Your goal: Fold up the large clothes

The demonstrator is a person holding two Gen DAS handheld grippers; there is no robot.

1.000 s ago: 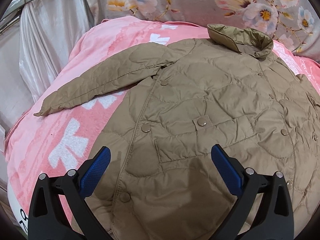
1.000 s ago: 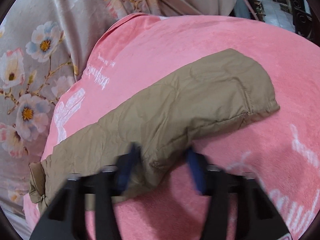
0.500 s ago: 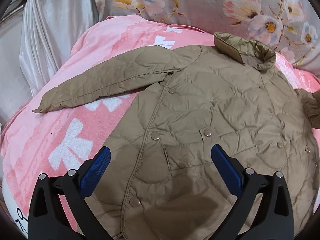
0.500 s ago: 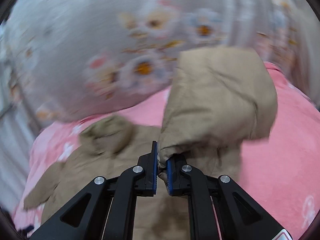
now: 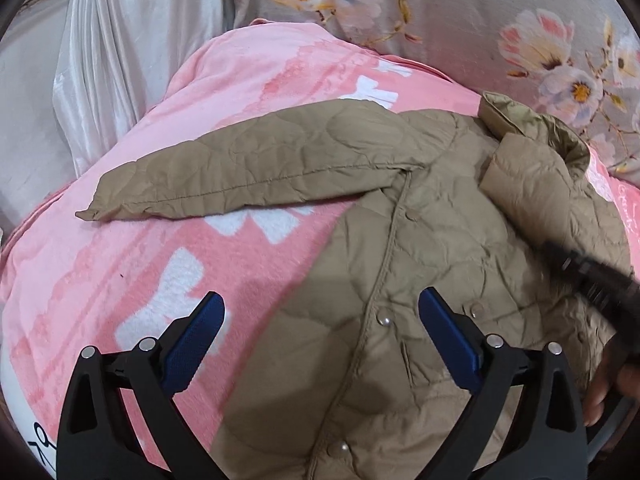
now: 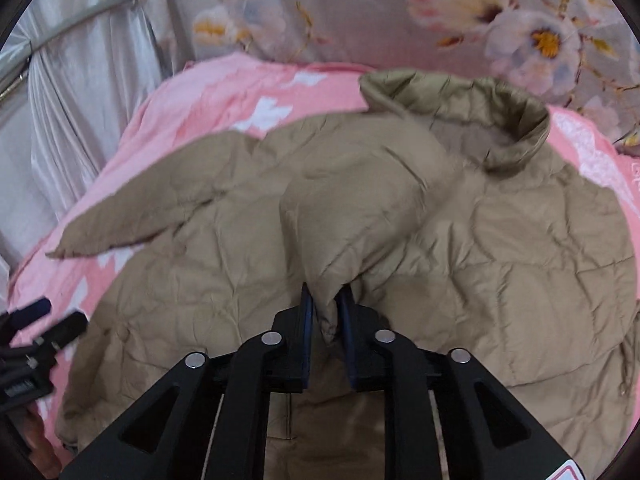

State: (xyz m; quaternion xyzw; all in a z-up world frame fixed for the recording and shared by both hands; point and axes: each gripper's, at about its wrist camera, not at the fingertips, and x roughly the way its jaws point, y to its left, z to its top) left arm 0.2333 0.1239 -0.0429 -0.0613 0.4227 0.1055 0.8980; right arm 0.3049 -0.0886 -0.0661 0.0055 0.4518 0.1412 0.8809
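A tan quilted jacket [image 5: 440,248] lies front up on a pink blanket [image 5: 140,264]; it also shows in the right wrist view [image 6: 500,264]. Its left sleeve [image 5: 240,176] stretches out flat to the left. My right gripper [image 6: 325,312] is shut on the right sleeve [image 6: 352,216] and holds it folded over the jacket's chest, below the collar [image 6: 480,104]. That folded sleeve shows in the left wrist view [image 5: 524,172]. My left gripper [image 5: 320,320] is open and empty, over the jacket's left front edge.
A floral grey fabric [image 5: 480,12] rises behind the blanket. A silvery curtain [image 5: 120,52] hangs at the left. The right gripper's black body [image 5: 592,280] crosses the right of the left wrist view. The left gripper [image 6: 44,320] shows at the left of the right wrist view.
My right gripper closed on the right sleeve, lifted it off the blanket and carried it left over the jacket's chest. My left gripper drifted left, still open.
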